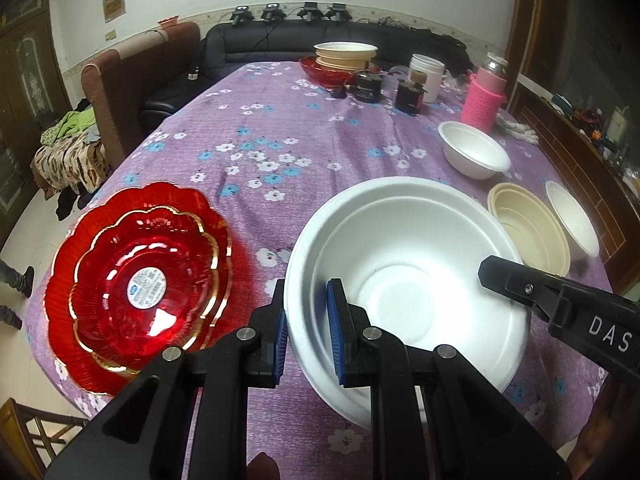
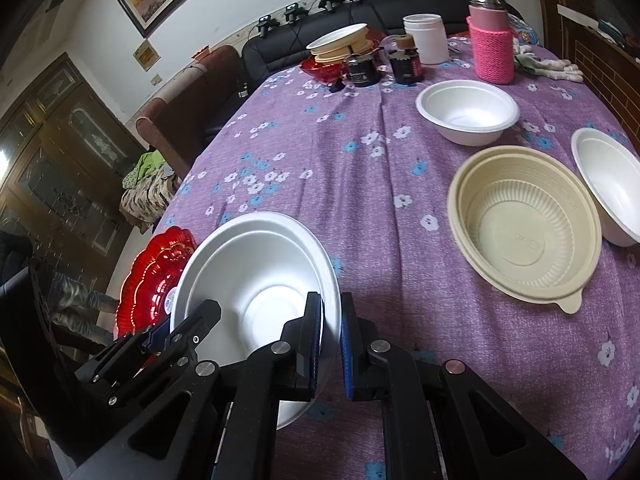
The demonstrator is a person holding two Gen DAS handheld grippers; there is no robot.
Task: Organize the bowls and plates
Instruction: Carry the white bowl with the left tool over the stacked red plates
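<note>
A large white foam bowl (image 1: 404,276) sits near the table's front edge; it looks like two nested bowls. My left gripper (image 1: 307,332) straddles its left rim, jaws a little apart around the wall. My right gripper (image 2: 331,344) straddles its right rim (image 2: 256,280), jaws close on the wall; it shows in the left wrist view (image 1: 520,284). A stack of red scalloped glass plates (image 1: 136,292) lies to the bowl's left. A beige plastic bowl (image 2: 524,228) and two white foam bowls (image 2: 468,112) (image 2: 608,184) stand to the right.
At the far end are stacked beige and white bowls on a red plate (image 1: 344,60), two dark jars (image 1: 408,96), a white tub (image 1: 426,76) and a bottle in a pink knit sleeve (image 1: 484,96). Sofas stand beyond the table.
</note>
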